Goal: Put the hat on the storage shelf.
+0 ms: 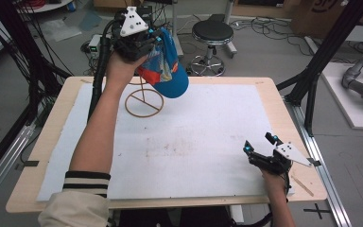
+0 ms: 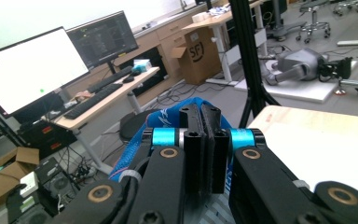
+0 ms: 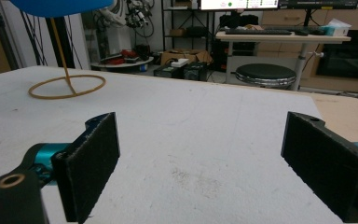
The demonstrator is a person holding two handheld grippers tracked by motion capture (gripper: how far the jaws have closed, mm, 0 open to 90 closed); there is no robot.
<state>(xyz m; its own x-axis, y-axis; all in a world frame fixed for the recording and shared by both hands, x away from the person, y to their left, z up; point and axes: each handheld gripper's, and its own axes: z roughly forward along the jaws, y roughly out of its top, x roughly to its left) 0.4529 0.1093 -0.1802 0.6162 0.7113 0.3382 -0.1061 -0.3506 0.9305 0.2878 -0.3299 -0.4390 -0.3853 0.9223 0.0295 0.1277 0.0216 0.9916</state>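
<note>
Right gripper nearest, low at the near right of the surface, jaws wide apart, nothing between them; in the right gripper view the two black pads stand apart over bare white mat. Person's right hand holds it, resting near the surface edge.

Left gripper raised at the far left, above the surface's back edge, jaws clamped tight on one blue cap. In the left gripper view blue fabric with white lettering sticks out behind the closed pads; lettering too partial to read. Cap hangs in the air off the jaws, brim pointing right and down, red and white print on its side, not legible. Cap sits above and just beside the top of one wire stand: tan ring base flat on the mat, thin upright stem. Can't tell whether cap touches the stem.

Readable writing: "SF" on a cardboard box in the background. Counts: one cap, one stand, two grippers, two monitors, one black stool behind the surface.
</note>
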